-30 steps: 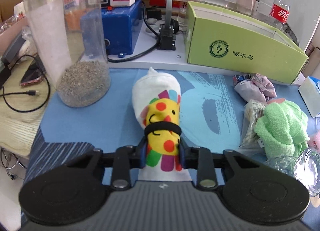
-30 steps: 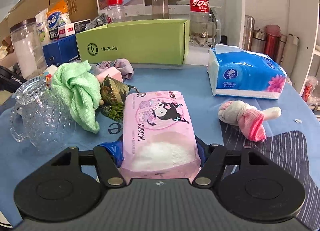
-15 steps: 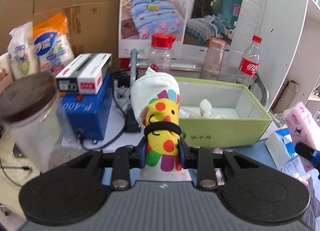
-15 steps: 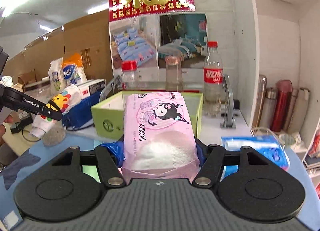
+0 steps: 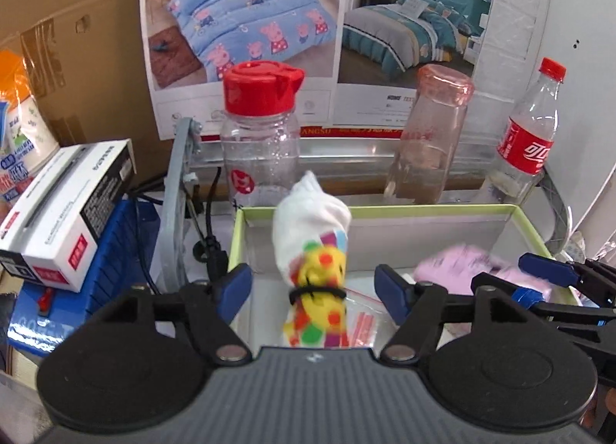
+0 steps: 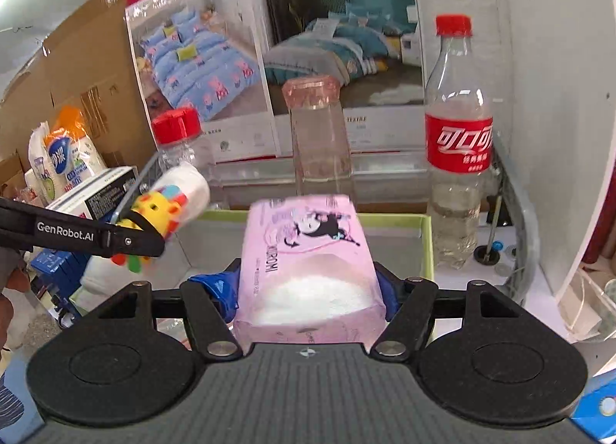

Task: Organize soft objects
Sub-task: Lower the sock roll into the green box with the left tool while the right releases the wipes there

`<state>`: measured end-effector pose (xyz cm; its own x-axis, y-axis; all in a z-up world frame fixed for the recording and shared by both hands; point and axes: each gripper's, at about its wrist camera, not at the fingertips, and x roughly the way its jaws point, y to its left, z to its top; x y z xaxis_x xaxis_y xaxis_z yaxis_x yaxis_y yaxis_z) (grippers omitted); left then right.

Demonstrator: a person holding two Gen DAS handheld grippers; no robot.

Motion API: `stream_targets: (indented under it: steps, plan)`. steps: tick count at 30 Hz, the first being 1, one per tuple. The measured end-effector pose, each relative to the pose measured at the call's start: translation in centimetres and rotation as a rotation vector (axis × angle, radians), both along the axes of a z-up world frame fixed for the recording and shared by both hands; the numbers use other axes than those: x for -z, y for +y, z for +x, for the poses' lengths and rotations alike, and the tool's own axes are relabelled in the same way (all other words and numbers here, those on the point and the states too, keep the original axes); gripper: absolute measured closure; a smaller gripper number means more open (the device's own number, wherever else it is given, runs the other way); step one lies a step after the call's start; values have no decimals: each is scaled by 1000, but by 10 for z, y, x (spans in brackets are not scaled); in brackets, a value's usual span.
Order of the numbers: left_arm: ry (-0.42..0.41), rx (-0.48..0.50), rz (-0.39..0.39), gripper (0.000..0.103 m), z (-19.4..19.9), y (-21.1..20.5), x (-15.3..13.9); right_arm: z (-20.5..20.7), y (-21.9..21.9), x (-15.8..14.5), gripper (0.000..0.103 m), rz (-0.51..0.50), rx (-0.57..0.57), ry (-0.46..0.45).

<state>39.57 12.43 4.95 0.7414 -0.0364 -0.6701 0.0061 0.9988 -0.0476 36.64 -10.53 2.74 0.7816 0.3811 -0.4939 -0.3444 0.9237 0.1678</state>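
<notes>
- Left gripper (image 5: 312,286): jaws spread wide, blue pads standing clear of the sock on both sides; it is poised above the green box.
- Rolled sock (image 5: 313,251), white with a yellow spotted face and a black band: blurred, between the parted fingers without touching either pad, over the left part of the box interior.
- Right gripper (image 6: 308,282): jaws pinching the pink tissue pack (image 6: 308,259) by its long sides, held above the box near its right wall.
- Green box (image 5: 531,221): open-topped with a pale interior; a clear bag with red strips (image 5: 362,322) lies on its floor.
- Behind the far rim of the box, in a row: red-capped jar (image 5: 261,128), pink glass bottle (image 5: 431,136), cola bottle (image 5: 527,136).
- To the left of the box: a white carton (image 5: 65,209) resting on a blue case (image 5: 111,251).
</notes>
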Motion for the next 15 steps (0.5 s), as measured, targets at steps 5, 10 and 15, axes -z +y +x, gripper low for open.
stream_targets:
  steps: [5, 10, 15]
  plan:
    - [-12, -17, -3, 32, -9, 13, -3, 2, 3, 3, 48, 24, 43, -21]
    - [-14, -32, -26, 31, -37, 21, -8, -11, 3, -8, 47, 54, 35, -34]
    - [-21, -36, -11, 31, -89, 26, -2, -59, -2, -14, 46, 75, -4, -57]
